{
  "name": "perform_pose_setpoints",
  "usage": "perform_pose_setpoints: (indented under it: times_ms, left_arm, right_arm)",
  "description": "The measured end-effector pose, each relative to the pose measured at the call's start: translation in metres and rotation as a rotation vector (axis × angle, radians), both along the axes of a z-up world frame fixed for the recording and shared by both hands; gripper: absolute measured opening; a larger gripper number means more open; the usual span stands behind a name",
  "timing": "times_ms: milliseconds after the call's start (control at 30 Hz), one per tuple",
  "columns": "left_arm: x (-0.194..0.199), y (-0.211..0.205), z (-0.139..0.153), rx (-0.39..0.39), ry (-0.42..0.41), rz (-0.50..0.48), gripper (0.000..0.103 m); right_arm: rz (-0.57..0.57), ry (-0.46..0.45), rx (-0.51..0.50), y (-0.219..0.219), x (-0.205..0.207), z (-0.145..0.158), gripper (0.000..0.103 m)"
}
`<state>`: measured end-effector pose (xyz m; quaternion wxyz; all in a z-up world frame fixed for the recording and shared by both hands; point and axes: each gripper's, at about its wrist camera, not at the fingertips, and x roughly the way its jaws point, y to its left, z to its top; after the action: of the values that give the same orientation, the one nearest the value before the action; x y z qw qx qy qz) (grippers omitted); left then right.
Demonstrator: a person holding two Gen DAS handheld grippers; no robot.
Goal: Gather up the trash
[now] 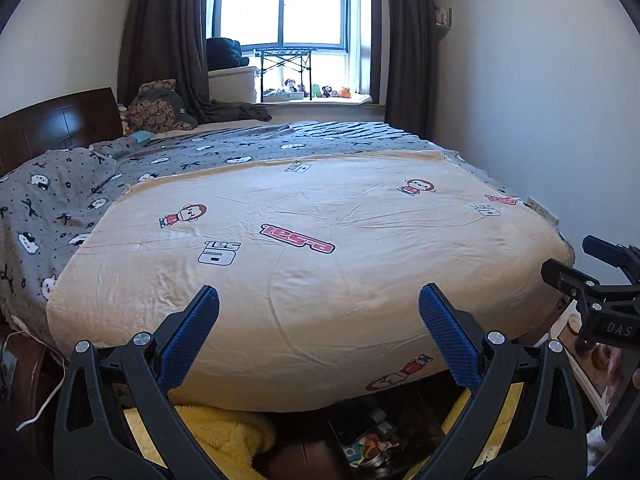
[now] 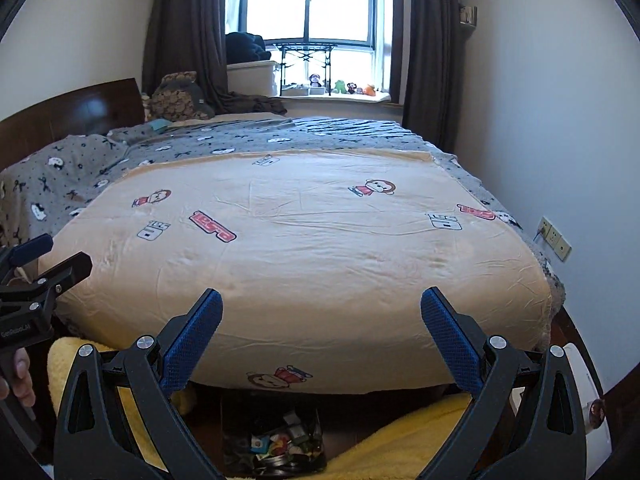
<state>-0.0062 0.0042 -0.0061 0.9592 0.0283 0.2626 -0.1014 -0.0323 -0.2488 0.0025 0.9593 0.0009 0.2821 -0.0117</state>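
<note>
Bedroom walls close in on both sides of a bed [image 1: 312, 216] spread with a cream cartoon-print sheet, a grey blanket [image 1: 168, 160] beyond it and a curtained window [image 1: 280, 8] at the far end. No loose trash shows on the sheet, so the collecting looks either done up there or not yet begun. What reads as the trash sits low and near, in a dark bin [image 2: 272, 440] of colourful wrappers at the foot of the bed, between yellow fleece [image 2: 96, 364] patches. The left gripper [image 1: 318, 320] and right gripper [image 2: 322, 320] both hover empty, fingers spread wide. Room above the mattress is open; its near edge overhangs the bin, and the right wall with its sockets [image 2: 554, 238] stands close.
</note>
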Motion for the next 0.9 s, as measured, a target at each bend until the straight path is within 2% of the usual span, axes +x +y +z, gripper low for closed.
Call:
perform_pose_setpoints:
  times_ms: [900]
  left_arm:
    - [-0.009, -0.003, 0.013, 0.013, -0.043, 0.026, 0.095]
  right_arm:
    - [-0.003, -0.041, 0.014, 0.001, -0.003, 0.010, 0.099]
